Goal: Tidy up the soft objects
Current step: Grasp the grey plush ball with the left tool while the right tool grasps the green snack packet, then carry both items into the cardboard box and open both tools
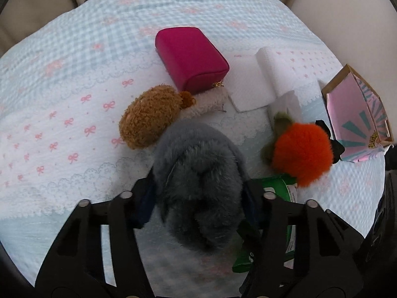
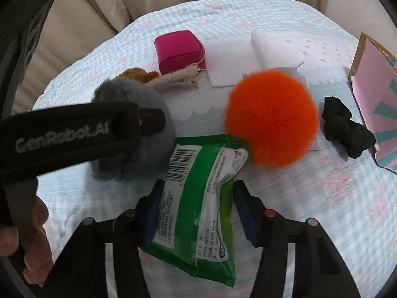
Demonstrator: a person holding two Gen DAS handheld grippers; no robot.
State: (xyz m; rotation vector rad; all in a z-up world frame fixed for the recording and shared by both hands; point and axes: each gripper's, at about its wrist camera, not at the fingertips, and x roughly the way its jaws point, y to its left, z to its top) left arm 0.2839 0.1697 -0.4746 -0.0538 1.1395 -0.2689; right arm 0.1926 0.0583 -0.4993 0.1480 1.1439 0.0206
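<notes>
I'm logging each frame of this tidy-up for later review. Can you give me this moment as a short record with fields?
surface: pale blue gingham cloth with pink bows
left hand-held gripper: shut on round grey fluffy pompom
right hand-held gripper: fingers either side of flat green plastic wipes packet, grip unclear
loose soft items: round orange fluffy pompom, brown curly plush toy, black fabric scrunchie
other items: magenta zipped rectangular case, white foam blocks, pink-and-teal cardboard box
</notes>
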